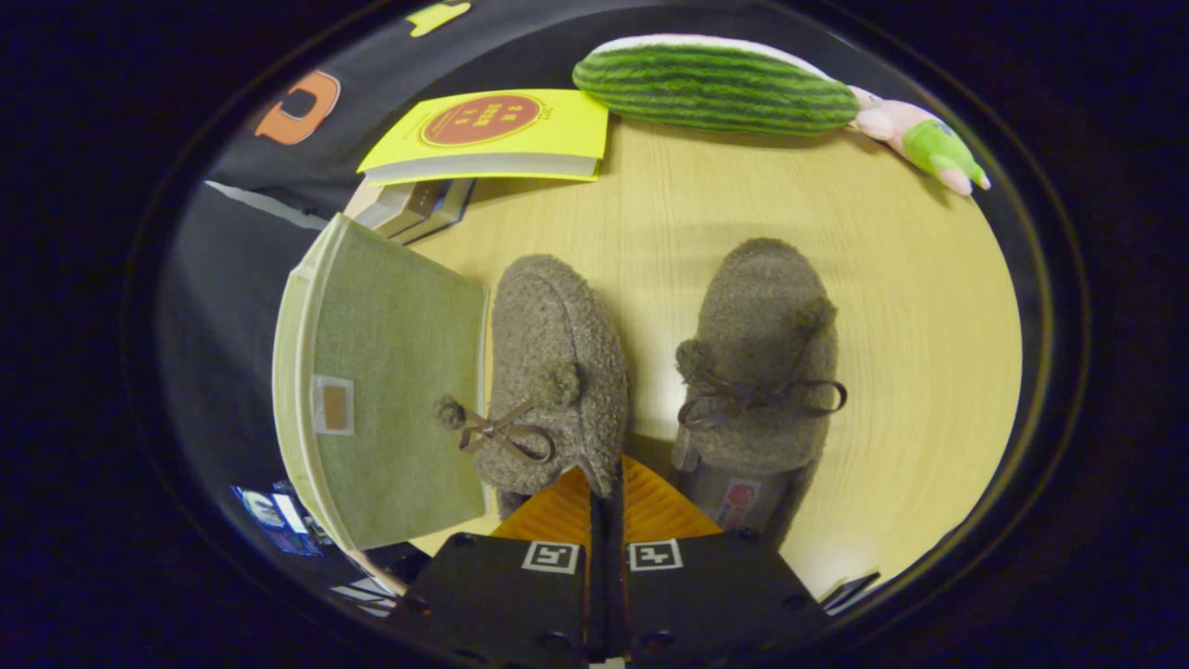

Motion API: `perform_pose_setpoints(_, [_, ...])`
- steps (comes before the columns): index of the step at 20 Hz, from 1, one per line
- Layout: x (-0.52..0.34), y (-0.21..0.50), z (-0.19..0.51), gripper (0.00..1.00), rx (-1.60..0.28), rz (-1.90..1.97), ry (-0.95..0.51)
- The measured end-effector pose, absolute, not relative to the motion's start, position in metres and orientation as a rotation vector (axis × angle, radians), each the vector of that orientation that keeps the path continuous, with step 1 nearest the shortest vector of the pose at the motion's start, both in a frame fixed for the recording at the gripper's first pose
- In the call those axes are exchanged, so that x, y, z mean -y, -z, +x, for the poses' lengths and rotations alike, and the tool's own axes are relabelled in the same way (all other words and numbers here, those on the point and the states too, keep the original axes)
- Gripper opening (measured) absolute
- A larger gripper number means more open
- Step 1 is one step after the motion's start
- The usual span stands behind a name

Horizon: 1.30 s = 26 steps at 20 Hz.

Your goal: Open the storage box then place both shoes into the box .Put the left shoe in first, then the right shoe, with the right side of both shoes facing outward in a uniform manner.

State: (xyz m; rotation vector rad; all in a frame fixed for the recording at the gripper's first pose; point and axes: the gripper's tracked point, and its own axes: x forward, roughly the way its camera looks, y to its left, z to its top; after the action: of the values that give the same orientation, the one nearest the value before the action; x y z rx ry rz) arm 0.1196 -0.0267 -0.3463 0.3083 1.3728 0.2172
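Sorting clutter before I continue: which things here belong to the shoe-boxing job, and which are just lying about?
Job: green storage box, lid shut; left shoe; right shoe; gripper, fingers shut on the left shoe's edge.
Lying about: yellow book, watermelon plush, pink plush.

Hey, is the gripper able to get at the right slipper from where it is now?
Probably not yet. The gripper is shut on the left slipper at its heel rim. The right slipper lies open on the table, unblocked, but the fingers must first let go.
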Motion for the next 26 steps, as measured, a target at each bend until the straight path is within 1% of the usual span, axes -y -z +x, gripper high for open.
perform_pose_setpoints(2, [0.022, 0.325, 0.119, 0.06, -1.351, 0.358, -0.210])
perform_pose_setpoints(5, [0.007, 0.276, 0.121, 0.06, -1.275, 0.406, -0.248])
perform_pose_setpoints(10, [-0.049, 0.197, 0.131, 0.06, -1.158, 0.401, -0.308])
perform_pose_setpoints(13, [-0.094, 0.172, 0.136, 0.06, -1.117, 0.364, -0.343])
perform_pose_setpoints(16, [-0.142, 0.177, 0.133, 0.06, -1.131, 0.355, -0.355])
perform_pose_setpoints(19, [-0.180, 0.199, 0.134, 0.06, -1.149, 0.349, -0.323])
perform_pose_setpoints(23, [-0.206, 0.238, 0.133, 0.06, -1.174, 0.329, -0.249])
perform_pose_setpoints(26, [-0.219, 0.267, 0.134, 0.06, -1.163, 0.282, -0.230])
